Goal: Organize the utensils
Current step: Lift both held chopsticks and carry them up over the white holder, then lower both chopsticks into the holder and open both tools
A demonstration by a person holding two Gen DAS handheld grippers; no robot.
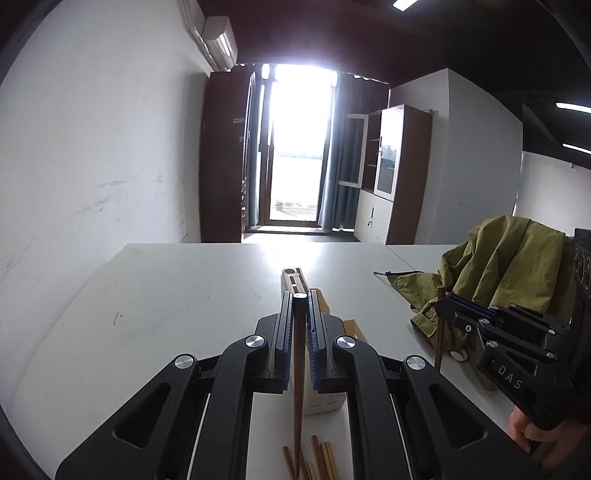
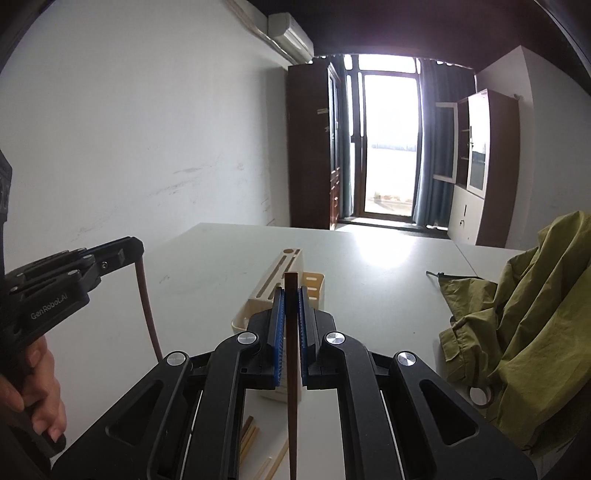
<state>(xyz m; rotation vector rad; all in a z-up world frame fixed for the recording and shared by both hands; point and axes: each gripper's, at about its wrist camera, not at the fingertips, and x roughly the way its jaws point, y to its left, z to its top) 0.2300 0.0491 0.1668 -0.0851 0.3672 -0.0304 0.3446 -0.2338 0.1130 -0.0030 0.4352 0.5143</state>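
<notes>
A white wall (image 1: pixel 92 147), scuffed with faint grey marks, runs along the left side of the room. High on it hangs a white air conditioner (image 1: pixel 221 40). At the far end a glass door (image 1: pixel 295 147) glares with daylight, flanked by dark grey curtains (image 1: pixel 343 155). A tall brown wooden cabinet (image 1: pixel 221 155) stands left of the door; to its right is a brown cabinet with glass doors (image 1: pixel 399 162) over white lower units. The ceiling (image 1: pixel 369 29) is dark, with strip lights (image 1: pixel 572 107). Daylight reflects off the white table (image 1: pixel 166 295).

Utensil holder (image 2: pixel 291 264): near half hidden behind right tool (image 2: pixel 291 295). Loose chopsticks (image 1: pixel 317 458): cut off at bottom edge. Green jacket (image 2: pixel 524 317): cut off at right edge.
</notes>
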